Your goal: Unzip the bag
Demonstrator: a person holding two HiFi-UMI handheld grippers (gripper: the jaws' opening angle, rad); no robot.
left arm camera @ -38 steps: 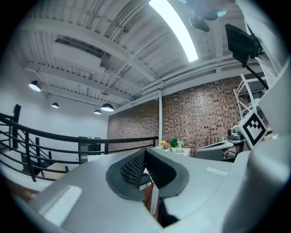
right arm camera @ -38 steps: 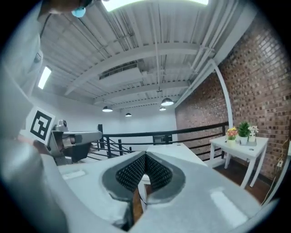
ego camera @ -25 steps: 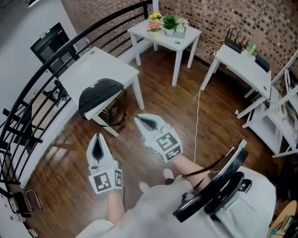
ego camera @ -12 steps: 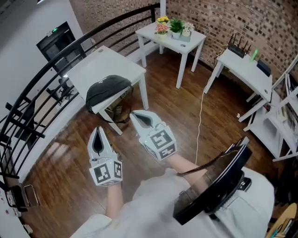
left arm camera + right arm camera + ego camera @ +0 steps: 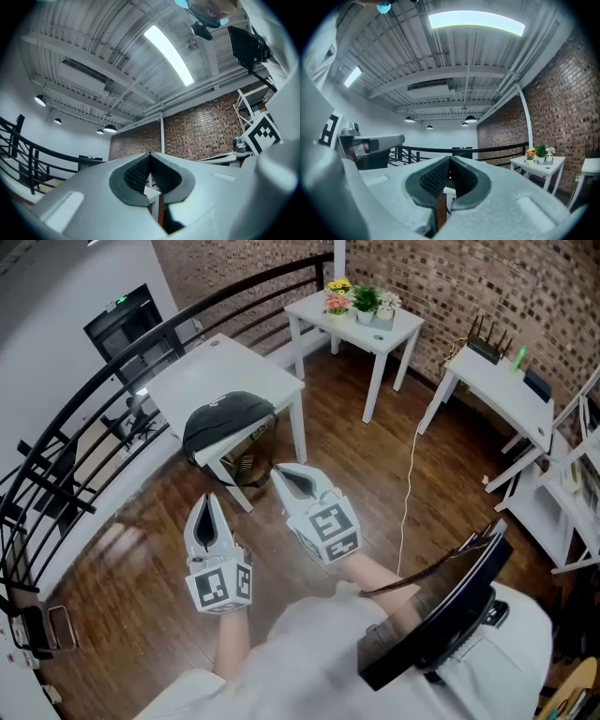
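Note:
A dark rounded bag [image 5: 228, 419] lies on the near corner of a white table [image 5: 214, 374], partly over its edge. Both grippers are held in the air in front of the person, well short of the bag. My left gripper [image 5: 207, 505] points up toward the table, its jaws shut with nothing between them. My right gripper [image 5: 286, 472] sits a little higher and to the right, closer to the table leg, also shut and empty. In the left gripper view the tips [image 5: 150, 154] meet against the ceiling; in the right gripper view the tips [image 5: 450, 159] meet too.
A black railing [image 5: 84, 418] curves along the left. A small white table with flower pots [image 5: 361, 315] stands at the back, another white desk with a router [image 5: 497, 371] at the right. A white cable [image 5: 411, 465] runs across the wooden floor. A basket-like object sits under the bag's table.
The view has moved closer to the bag's table, which now sits lower and nearer the centre. Both grippers stay shut and keep about the same place in the view.

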